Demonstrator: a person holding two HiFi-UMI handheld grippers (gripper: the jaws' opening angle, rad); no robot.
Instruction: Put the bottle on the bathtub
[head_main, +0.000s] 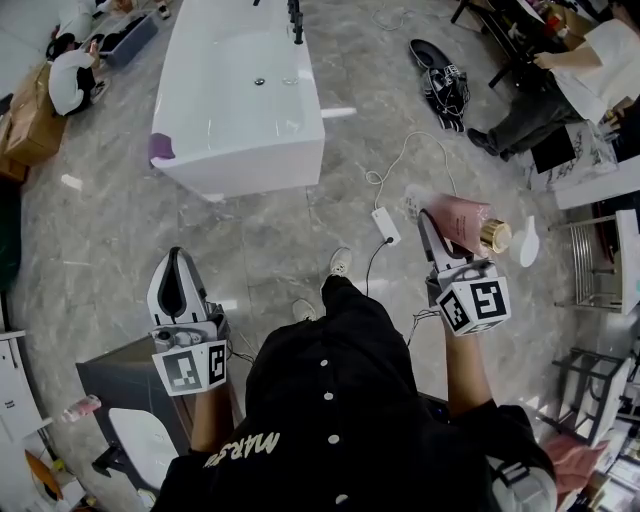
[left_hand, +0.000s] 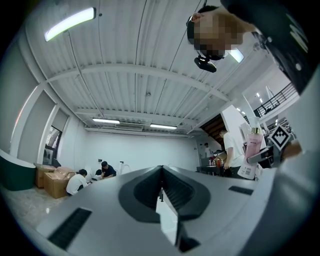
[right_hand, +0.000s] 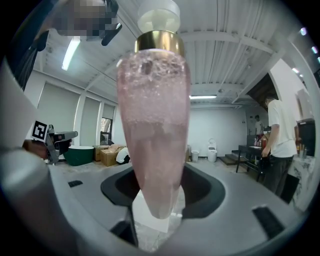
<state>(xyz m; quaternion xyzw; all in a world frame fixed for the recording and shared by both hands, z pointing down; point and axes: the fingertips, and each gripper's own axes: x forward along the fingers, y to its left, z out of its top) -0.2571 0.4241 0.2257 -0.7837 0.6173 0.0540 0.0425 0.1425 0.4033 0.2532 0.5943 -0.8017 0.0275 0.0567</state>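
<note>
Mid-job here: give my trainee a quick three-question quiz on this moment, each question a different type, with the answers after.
1. Fill in: the left gripper's jaws are ____, with nothing between them.
2. Multiple choice: what holds the pink bottle? A) left gripper B) right gripper C) neither, it lies on the floor.
3. True or false: the bottle already stands on the white bathtub.

Key: 1 together. 2 B. 3 false: the bottle is in the right gripper, apart from the bathtub, which stands across the floor ahead of the person.
</note>
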